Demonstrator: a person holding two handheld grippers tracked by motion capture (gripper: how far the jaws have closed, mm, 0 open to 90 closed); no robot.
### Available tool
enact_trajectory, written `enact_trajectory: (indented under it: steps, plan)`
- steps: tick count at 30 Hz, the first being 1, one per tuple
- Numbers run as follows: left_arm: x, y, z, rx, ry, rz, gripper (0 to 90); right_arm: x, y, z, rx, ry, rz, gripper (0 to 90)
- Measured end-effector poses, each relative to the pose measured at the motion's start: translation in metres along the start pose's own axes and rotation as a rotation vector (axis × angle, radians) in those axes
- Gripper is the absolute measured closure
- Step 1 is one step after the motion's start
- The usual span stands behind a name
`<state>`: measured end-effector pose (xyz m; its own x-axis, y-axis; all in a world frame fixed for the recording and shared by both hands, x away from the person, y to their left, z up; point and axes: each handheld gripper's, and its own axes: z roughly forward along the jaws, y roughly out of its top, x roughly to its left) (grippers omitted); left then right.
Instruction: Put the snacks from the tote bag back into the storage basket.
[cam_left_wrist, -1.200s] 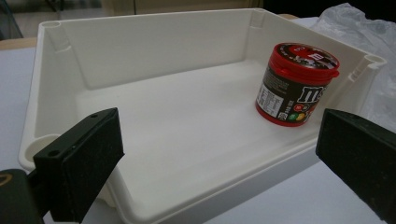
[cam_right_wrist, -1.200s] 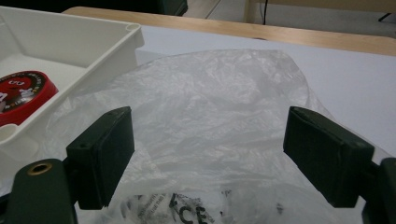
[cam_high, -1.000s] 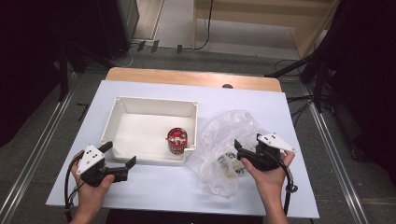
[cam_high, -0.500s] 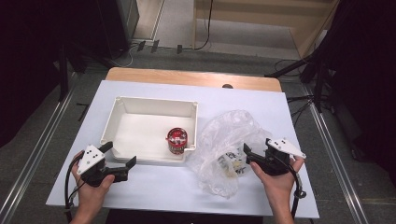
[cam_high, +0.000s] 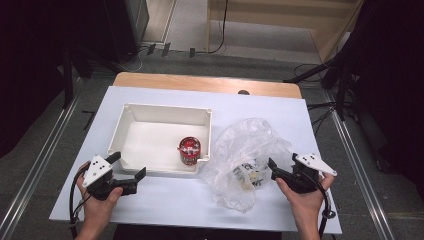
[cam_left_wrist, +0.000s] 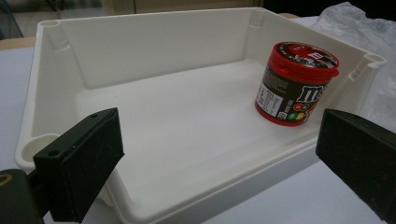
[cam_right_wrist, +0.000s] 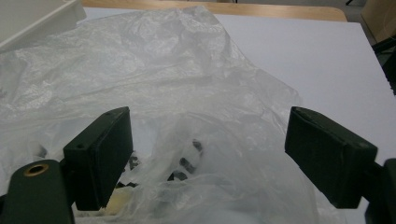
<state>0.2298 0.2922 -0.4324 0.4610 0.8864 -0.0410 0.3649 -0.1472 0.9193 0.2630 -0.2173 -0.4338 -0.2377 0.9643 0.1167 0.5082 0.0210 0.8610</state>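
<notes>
The right gripper (cam_high: 281, 170), fingers spread, faces the bag (cam_high: 247, 160) lying right of the tray (cam_high: 131, 145); the left gripper (cam_high: 127, 172) waits released. Judging the grasp in hand: next, close on the plastic.

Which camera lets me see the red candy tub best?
The left gripper view: the candy tub is close and sharp, with its red lid and label readable, standing in the white bin. In the high view it is small, seen from above.
</notes>
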Motion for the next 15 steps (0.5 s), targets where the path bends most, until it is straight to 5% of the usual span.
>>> enact_trajectory:
  steps: [15]
  plan:
    - [0.0,0.0,0.0,-0.001,-0.002,0.001,0.9,-0.021,-0.012,-0.012,-0.003,-0.034,0.019,15.7]
